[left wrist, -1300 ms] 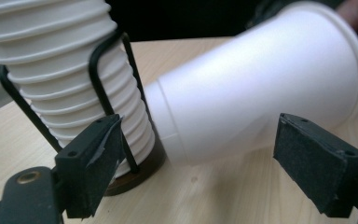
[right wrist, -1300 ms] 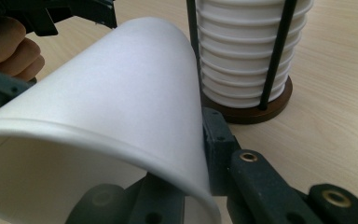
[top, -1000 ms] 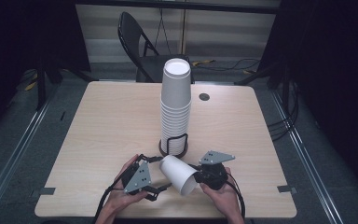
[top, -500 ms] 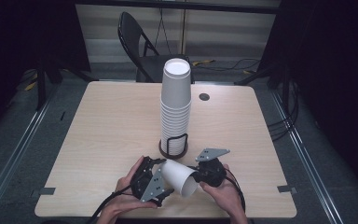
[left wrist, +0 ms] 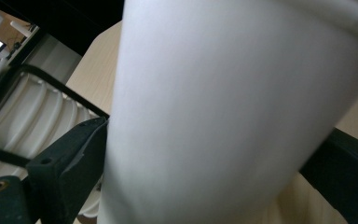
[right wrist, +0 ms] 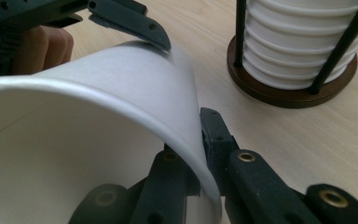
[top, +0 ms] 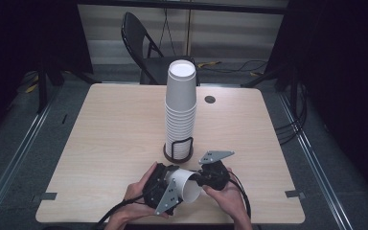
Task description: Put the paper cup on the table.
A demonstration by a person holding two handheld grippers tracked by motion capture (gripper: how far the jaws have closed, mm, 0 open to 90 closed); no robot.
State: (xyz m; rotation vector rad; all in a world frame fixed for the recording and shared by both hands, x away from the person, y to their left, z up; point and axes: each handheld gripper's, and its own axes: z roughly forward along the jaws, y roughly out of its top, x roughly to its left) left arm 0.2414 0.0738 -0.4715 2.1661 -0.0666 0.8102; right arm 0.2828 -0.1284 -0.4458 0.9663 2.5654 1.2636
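Dark studio surroundings frame a light wooden worktop (top: 110, 143), behind which a black folding chair (top: 141, 43) is set on a grey floor. Near the far edge of the worktop, a small round grommet (top: 210, 99) is seen. A tall stack of white paper cups (top: 180, 108) is stood upside down at the centre of the worktop, its base ringed by a black wire holder (top: 178, 151) on a dark round foot.

Just in front of that holder, near the person's edge, a single white paper cup (top: 184, 186) is held on its side above the worktop between the two grippers. The left gripper (top: 162, 184) is placed around the cup's narrow end: in the left gripper view its jaws are seen on either side of the cup wall (left wrist: 223, 116), the left one touching; whether they are pressed tight cannot be told. The right gripper (top: 202, 181) is clamped on the cup's rim, with one jaw inside the mouth and one outside, the paper wall (right wrist: 121, 84) pinched between them in the right gripper view.
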